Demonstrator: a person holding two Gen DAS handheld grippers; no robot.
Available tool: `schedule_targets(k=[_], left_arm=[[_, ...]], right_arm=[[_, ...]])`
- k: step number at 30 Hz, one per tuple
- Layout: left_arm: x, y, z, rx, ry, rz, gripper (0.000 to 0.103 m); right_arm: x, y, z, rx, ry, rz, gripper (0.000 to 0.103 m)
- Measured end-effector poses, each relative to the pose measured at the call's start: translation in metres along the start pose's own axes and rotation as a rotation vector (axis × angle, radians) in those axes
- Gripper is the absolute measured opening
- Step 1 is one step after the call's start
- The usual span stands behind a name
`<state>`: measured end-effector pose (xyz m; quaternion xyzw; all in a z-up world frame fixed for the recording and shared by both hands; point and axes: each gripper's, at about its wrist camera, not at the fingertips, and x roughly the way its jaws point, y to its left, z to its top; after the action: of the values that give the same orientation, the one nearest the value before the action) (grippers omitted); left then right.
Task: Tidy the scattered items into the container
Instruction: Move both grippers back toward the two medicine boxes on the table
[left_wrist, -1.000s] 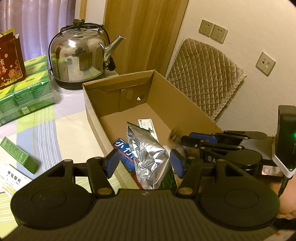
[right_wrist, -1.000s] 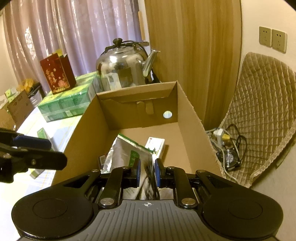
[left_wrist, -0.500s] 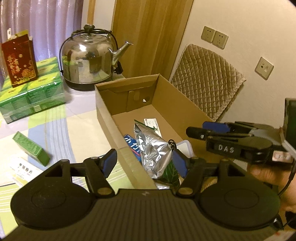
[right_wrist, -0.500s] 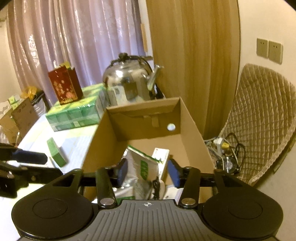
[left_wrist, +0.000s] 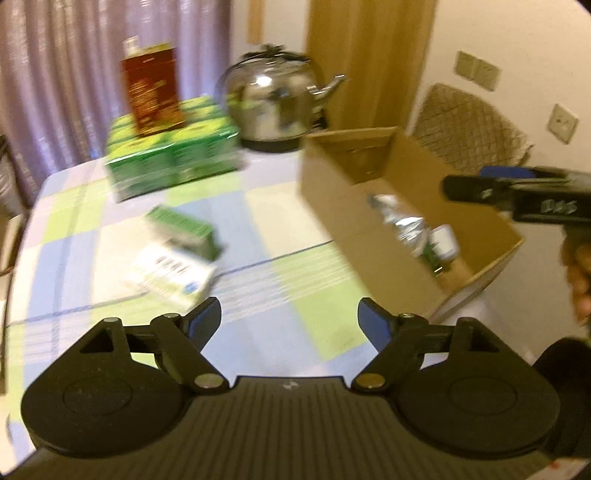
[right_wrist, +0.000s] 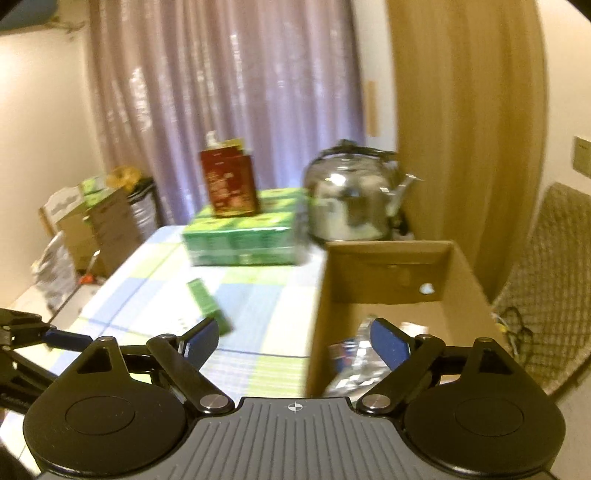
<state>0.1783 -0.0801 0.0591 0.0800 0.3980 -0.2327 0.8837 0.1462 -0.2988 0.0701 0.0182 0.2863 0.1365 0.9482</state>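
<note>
It looked like a room in a home. A steel kettle (right_wrist: 349, 199) stood on a table under a checked cloth (left_wrist: 258, 199), lilac curtains (right_wrist: 221, 92) hung behind it, a quilted chair (left_wrist: 469, 125) sat by the wall, and stacked cartons (right_wrist: 96, 229) crowded one corner.

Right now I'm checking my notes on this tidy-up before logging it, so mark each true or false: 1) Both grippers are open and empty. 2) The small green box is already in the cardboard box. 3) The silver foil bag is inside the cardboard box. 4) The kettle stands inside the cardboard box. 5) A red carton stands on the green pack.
1) True: the left gripper and right gripper are open and hold nothing.
2) False: the small green box lies on the tablecloth, beside a white box.
3) True: the silver foil bag lies in the cardboard box.
4) False: the kettle stands on the table behind it.
5) True: the red carton stands on the green pack.
</note>
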Motion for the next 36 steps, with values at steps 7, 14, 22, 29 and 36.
schedule_targets(k=[7, 14, 22, 29, 36], left_arm=[[-0.032, 0.041, -0.032, -0.017, -0.002, 0.101, 0.097], [-0.046, 0.058, -0.049, 0.024, 0.005, 0.146, 0.102], [-0.014, 0.076, -0.046, 0.047, 0.035, 0.134, 0.102], [0.038, 0.111, -0.036, -0.039, 0.057, 0.116, 0.102], [0.096, 0.143, -0.03, -0.11, 0.066, 0.131, 0.102]], right_arm=[[0.008, 0.047, -0.003, -0.101, 0.037, 0.064, 0.097], [0.015, 0.076, -0.008, -0.159, 0.057, 0.103, 0.098], [0.052, 0.086, -0.012, -0.194, 0.123, 0.092, 0.098], [0.124, 0.092, -0.01, -0.235, 0.191, 0.084, 0.098], [0.206, 0.099, -0.002, -0.319, 0.234, 0.099, 0.081]])
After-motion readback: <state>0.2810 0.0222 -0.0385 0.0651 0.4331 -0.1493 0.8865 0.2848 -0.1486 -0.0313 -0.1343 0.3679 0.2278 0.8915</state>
